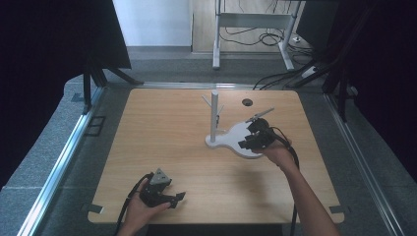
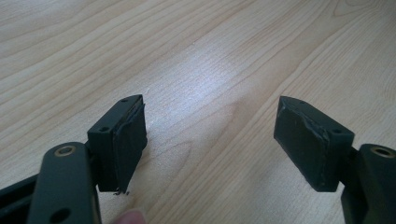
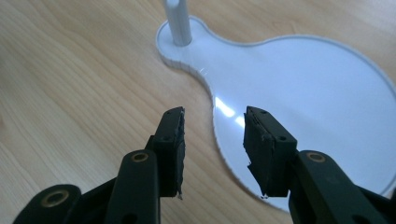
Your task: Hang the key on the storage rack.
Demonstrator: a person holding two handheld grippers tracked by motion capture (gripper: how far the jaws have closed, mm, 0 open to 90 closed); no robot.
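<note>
At the near edge of the wooden table, the left gripper rests low on the bare wood in the person's left hand, its jaws spread wide with nothing between them; in the left gripper view the worn pads frame only wood grain. Farther in and to the right, the right gripper hangs just above the near rim of the white stand base, jaws partly apart and holding nothing, one pad over the wood and the other over the white plate. The base is a flat, glossy, pear-shaped plate lying on the table right of centre, and from its narrow end rises the white post with short side pegs. Beyond it a small dark hole sits in the tabletop. The likely trouble is the grip itself: the plate is thin, slick and flush to the wood, so the pads could skate over the rim, or push it and slide the whole stand, and a lift by one edge could tip the tall post over
</note>
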